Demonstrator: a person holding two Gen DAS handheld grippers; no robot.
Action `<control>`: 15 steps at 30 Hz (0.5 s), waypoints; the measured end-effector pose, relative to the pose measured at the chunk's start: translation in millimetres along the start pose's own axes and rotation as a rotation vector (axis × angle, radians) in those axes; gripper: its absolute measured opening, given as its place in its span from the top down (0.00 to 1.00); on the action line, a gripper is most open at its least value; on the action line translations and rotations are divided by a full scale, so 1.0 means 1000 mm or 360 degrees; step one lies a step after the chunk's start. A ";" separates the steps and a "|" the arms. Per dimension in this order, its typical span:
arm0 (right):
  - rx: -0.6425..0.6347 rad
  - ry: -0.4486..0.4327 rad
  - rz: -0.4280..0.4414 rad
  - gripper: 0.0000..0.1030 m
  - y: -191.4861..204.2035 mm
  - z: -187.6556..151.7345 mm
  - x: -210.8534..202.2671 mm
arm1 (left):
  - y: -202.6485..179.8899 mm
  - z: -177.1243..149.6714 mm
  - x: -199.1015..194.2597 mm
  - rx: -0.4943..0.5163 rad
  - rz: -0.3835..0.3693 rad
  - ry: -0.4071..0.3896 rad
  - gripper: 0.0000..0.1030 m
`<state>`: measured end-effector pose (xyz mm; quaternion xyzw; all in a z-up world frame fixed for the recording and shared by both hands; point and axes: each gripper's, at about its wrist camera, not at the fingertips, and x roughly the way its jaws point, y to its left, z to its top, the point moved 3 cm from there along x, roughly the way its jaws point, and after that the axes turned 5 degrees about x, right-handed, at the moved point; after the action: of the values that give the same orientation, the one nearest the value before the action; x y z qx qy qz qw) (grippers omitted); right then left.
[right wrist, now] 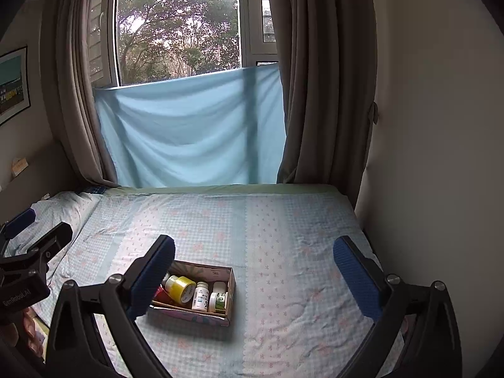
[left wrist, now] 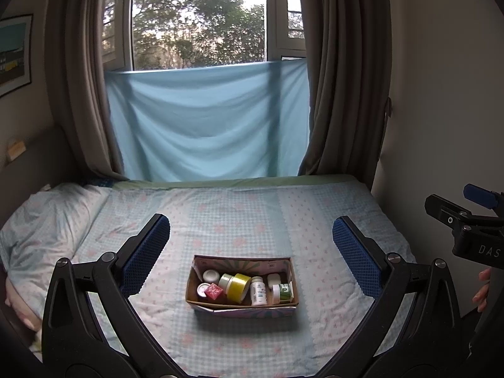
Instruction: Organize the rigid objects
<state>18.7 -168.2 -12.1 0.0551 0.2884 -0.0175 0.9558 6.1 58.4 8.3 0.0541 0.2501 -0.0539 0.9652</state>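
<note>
One cardboard box (left wrist: pixel 242 307) on the bed holds one yellow tape roll (left wrist: pixel 238 287), one white pill bottle (left wrist: pixel 258 290), one red cube (left wrist: pixel 213 292) and several small jars.

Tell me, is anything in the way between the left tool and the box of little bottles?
Nothing visible blocks it. The left tool is open above the bedsheet, and the cardboard box sits on the sheet straight ahead, between its fingers in this view. Only bare sheet lies around the box.
</note>
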 end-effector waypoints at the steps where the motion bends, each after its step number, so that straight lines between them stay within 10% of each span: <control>1: 0.0004 0.0000 0.0001 0.03 -0.001 0.000 0.001 | 0.000 0.000 0.000 0.0003 -0.0001 -0.0003 0.00; 15: 0.0017 -0.0010 -0.0003 0.03 -0.002 0.005 0.003 | -0.003 0.006 0.006 0.0020 -0.0014 -0.0026 0.00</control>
<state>23.3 -170.5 -9.9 0.0598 0.2854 -0.0202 0.9563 13.6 54.2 10.7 0.0587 0.2420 -0.0602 0.9666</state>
